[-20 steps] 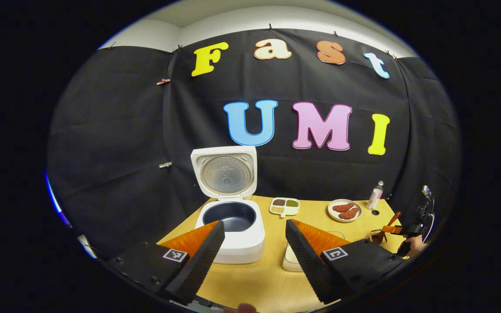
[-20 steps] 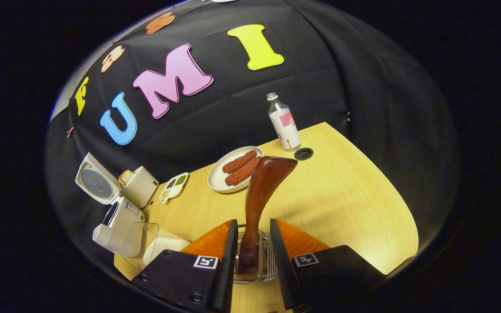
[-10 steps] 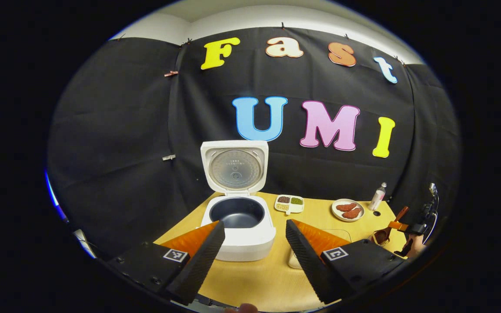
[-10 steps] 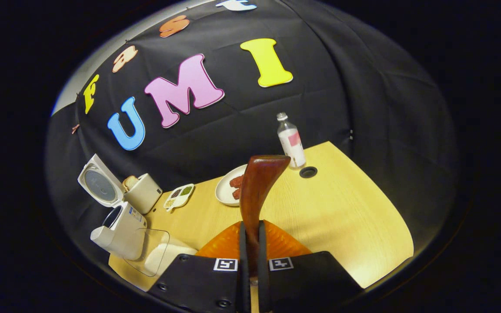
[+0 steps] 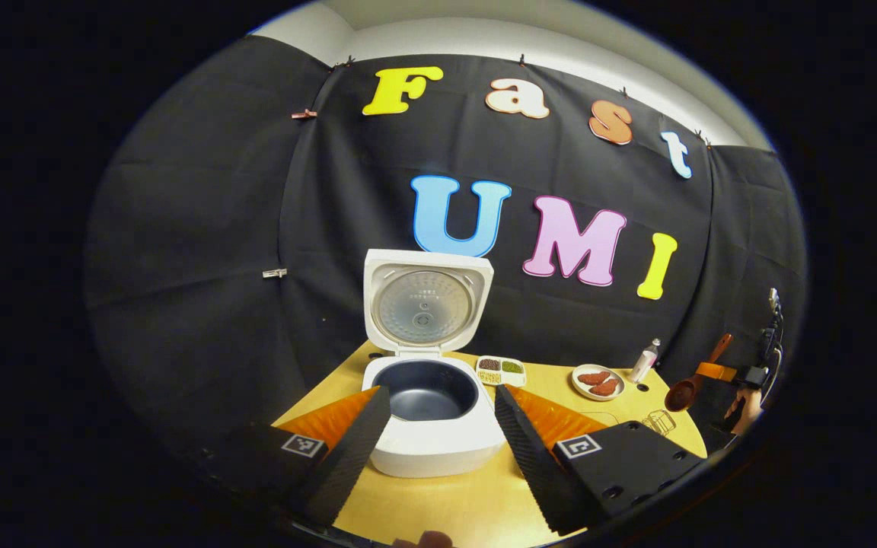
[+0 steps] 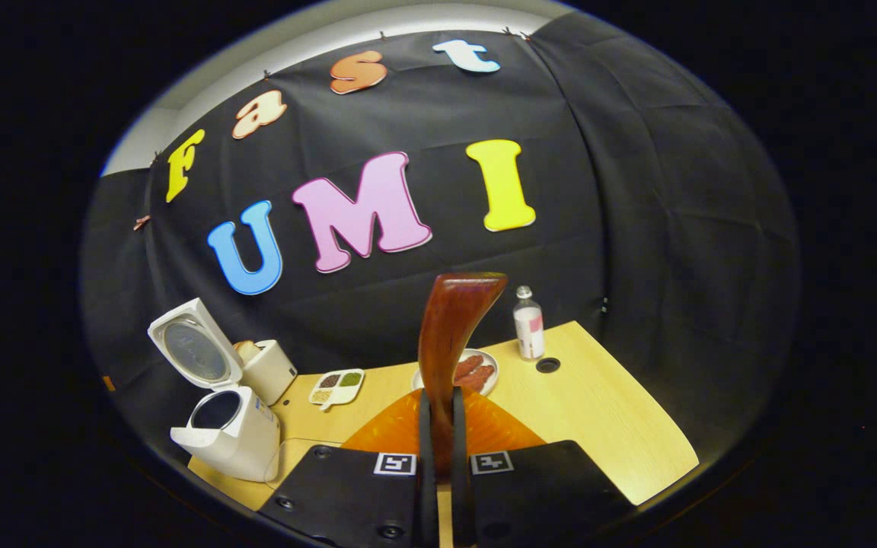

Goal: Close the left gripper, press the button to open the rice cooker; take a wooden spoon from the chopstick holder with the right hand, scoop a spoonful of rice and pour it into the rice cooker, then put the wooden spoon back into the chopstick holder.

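The white rice cooker stands open, lid upright and dark pot bare. My left gripper hovers open just in front of it, its fingers either side of the cooker's front. My right gripper is shut on the handle of the wooden spoon, which rises straight up between its fingers. In the left gripper view the spoon hangs in the air at the far right, bowl down, above the wire chopstick holder. The cooker lies low on the left in the right gripper view.
On the wooden table sit a divided dish of grains, a plate with red pieces, a bottle and a white toaster. A clear box's rim shows beside the cooker.
My right gripper shut on the spoon handle, then lifted the spoon up out of the chopstick holder. My left gripper stayed open and drew slightly back from the cooker.
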{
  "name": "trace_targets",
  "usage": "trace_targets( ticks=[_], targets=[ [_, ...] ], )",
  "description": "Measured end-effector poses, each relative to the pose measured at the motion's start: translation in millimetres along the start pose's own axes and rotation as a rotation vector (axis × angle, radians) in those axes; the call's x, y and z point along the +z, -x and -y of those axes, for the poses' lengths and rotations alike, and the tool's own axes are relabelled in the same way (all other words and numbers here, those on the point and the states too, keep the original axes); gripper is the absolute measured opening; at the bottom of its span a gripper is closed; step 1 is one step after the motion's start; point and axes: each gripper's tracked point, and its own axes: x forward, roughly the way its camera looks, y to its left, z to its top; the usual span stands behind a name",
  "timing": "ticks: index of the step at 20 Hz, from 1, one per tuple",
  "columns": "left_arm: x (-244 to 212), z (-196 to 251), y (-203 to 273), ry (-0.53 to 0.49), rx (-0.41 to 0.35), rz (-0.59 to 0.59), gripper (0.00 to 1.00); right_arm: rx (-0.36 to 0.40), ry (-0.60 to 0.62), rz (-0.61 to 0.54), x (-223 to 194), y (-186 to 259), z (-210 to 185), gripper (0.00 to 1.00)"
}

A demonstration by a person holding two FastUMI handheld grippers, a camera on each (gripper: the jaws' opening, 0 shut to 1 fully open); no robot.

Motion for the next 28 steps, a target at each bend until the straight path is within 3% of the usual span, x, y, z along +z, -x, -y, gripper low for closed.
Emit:
trace_targets(
  ticks=[3,7,11,17,20,28],
  targets=[
    [15.2,-27.0,-2.1,0.007,-0.005,0.055,0.95,0.049,0.076,-0.019,-14.4,-4.2,-64.2,0.11],
    [9.3,-54.0,-2.0,-0.011,-0.007,0.057,0.95,0.092,0.177,-0.090,-71.3,-25.5,-125.9,0.11],
    [1.5,-72.6,2.2,0.007,0.000,0.038,0.95,0.060,0.258,-0.181,-138.6,-50.3,-138.8,0.11],
    [-13.2,-84.4,5.7,0.029,0.001,0.017,0.95,-0.022,0.238,-0.283,-199.0,-75.0,-129.7,0.11],
    [-15.5,-88.2,7.6,0.040,0.017,0.016,0.95,-0.046,0.173,-0.270,-204.4,-79.5,-131.9,0.12],
    [-15.6,-81.5,10.4,0.036,0.028,0.015,0.95,-0.026,-0.311,-0.348,-233.6,-74.2,-151.3,0.11]
  ],
)
